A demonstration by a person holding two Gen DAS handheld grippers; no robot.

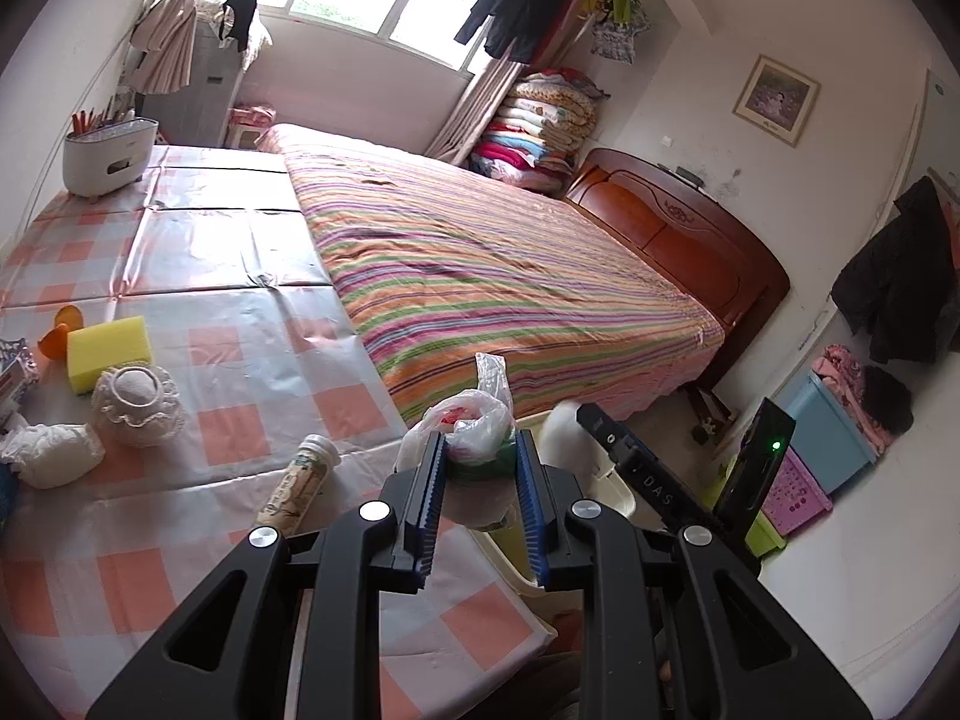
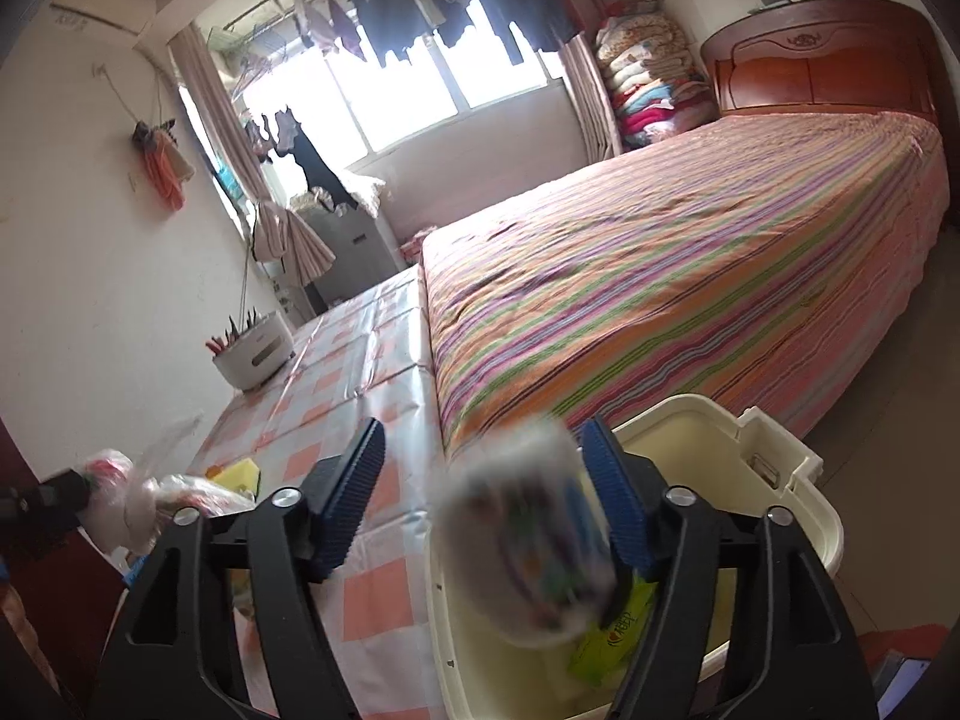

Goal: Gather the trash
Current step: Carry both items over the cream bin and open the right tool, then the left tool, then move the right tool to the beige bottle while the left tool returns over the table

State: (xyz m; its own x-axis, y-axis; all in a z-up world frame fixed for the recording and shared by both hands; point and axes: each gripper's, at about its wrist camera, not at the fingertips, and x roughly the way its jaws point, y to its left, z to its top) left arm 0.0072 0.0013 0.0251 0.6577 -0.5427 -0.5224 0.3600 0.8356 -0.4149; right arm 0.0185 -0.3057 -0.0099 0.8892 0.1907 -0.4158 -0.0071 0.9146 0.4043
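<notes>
Left tool [image 1: 480,450]: closed on a knotted plastic bag [image 1: 474,420] with red and green contents, held at the near edge of the tabletop [image 1: 252,276], which wears a pink-and-white checked cover.

Right tool [image 2: 486,468]: fingers spread wide, gripping nothing. A blurred paper cup [image 2: 534,534] sits between them, beside the right finger and above the cream bin [image 2: 774,480]; whether it touches the finger cannot be told. A green wrapper [image 2: 612,630] lies inside the bin.

On the tabletop:
- cylindrical tube [image 1: 300,480] with a white cap, lying on its side just left of the left tool;
- crumpled white tissue [image 1: 54,450];
- crocheted cover [image 1: 138,402], touching the yellow sponge [image 1: 108,351];
- orange peel [image 1: 60,330], behind the sponge;
- white utensil holder [image 1: 108,156], far end.

Striped bed [image 1: 510,276]: alongside the tabletop.
</notes>
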